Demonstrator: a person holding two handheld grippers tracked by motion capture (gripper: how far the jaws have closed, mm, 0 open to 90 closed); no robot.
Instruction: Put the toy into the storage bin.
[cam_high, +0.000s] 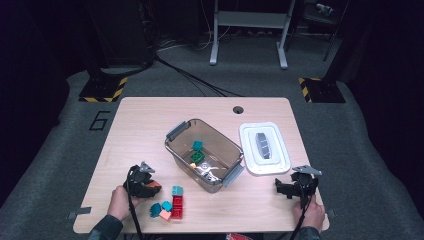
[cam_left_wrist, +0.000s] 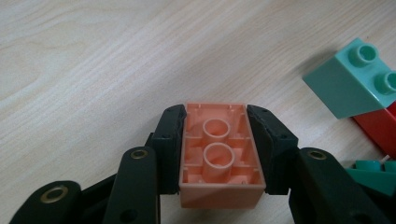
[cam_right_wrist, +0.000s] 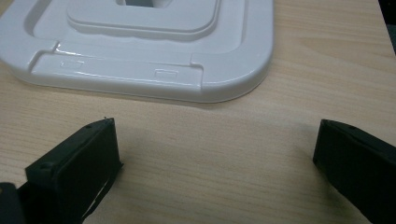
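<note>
Left gripper (cam_left_wrist: 219, 154) clamped on peach brick (cam_left_wrist: 219, 163), hollow underside facing its camera, just above the table (cam_high: 140, 130) near the loose bricks (cam_high: 170, 205). No earlier frame, so jaw motion left out. Clear bin (cam_high: 175, 150) sat mid-table, lid off, holding a teal brick (cam_high: 198, 145), green brick (cam_high: 196, 156) and a pale piece. White lid (cam_high: 250, 160) lay flat beside it. Right gripper (cam_right_wrist: 215, 154) spread wide, nothing between, near the lid.
</note>
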